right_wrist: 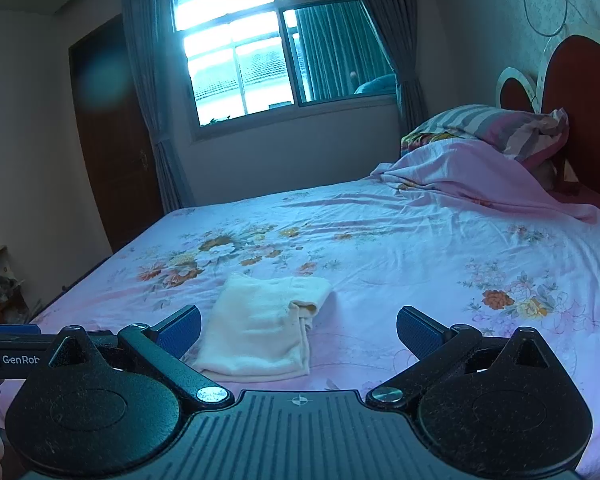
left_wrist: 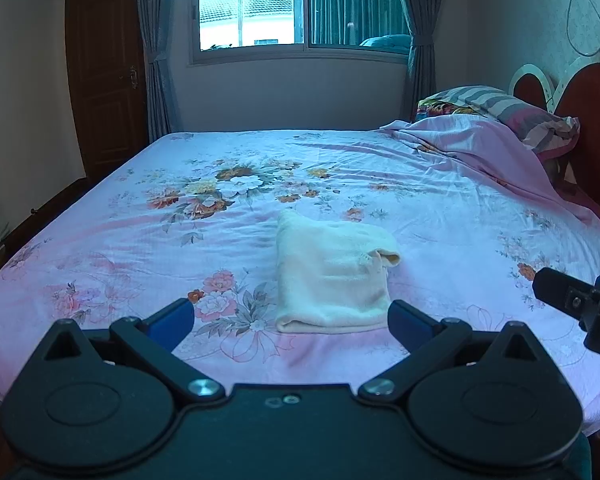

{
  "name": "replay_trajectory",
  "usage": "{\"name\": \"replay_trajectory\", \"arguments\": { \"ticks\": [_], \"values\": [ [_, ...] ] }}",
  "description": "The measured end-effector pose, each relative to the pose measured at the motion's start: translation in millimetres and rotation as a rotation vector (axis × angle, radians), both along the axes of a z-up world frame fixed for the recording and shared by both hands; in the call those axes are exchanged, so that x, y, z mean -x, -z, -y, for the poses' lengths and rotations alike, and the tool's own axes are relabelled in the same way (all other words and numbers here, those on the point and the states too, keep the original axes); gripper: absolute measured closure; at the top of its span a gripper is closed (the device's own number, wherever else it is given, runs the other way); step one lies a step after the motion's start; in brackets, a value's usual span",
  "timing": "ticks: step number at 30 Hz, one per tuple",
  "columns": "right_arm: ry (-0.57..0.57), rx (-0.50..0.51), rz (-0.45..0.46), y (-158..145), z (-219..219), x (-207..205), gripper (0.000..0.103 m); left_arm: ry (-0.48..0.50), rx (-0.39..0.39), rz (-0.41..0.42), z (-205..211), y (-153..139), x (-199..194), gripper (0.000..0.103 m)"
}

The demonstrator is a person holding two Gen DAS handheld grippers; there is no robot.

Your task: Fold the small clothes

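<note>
**Both grippers hanging open over a folded cream garment**

Black gripper bodies are filling the bottom of each wrist view, with blue-padded fingers reaching forward. In the left wrist view the left gripper [left_wrist: 291,318] is pointing level across the bed, its fingers spread wide and holding nothing; the near edge of the cream garment [left_wrist: 332,280] is lying between the two fingertips, and whether the right pad [left_wrist: 405,320] is touching the cloth I cannot tell. In the right wrist view the right gripper [right_wrist: 299,330] is likewise spread wide and gripping nothing, tilted a little so the room is leaning in that view; the garment [right_wrist: 262,330] is lying toward its left pad [right_wrist: 180,330], with its near left corner hidden behind that pad.

The garment is lying folded into a rough rectangle on the floral bedsheet [left_wrist: 440,200], with a small flap turned up at its far right corner. To the garment's right in the left wrist view, part of the right gripper [left_wrist: 580,304] is showing at the frame edge, apart from the cloth. Beyond the garment and to its right, a pink blanket [left_wrist: 480,140] is lying bunched below a striped pillow [left_wrist: 512,110], against a red headboard [left_wrist: 592,120]. Straight beyond the garment, past the far edge of the bed, a window [left_wrist: 260,4] is glowing between grey curtains [left_wrist: 156,60], and a dark wooden door [left_wrist: 104,80] is standing left of them.
</note>
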State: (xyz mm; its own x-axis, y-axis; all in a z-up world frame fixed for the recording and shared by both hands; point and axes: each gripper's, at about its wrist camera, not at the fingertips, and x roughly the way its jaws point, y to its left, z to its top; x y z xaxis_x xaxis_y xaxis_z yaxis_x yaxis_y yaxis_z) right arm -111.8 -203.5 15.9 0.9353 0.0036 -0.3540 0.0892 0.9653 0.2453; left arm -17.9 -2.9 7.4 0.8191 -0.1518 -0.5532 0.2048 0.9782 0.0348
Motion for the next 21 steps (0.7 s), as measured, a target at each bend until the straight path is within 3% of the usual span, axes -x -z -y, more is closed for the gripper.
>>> {"name": "replay_trajectory", "arguments": {
  "ticks": [21],
  "values": [
    [-0.021, 0.004, -0.025, 6, -1, -18, 0.0, -0.001, 0.006, 0.001, 3, -3, -12, 0.002]
  ]
}}
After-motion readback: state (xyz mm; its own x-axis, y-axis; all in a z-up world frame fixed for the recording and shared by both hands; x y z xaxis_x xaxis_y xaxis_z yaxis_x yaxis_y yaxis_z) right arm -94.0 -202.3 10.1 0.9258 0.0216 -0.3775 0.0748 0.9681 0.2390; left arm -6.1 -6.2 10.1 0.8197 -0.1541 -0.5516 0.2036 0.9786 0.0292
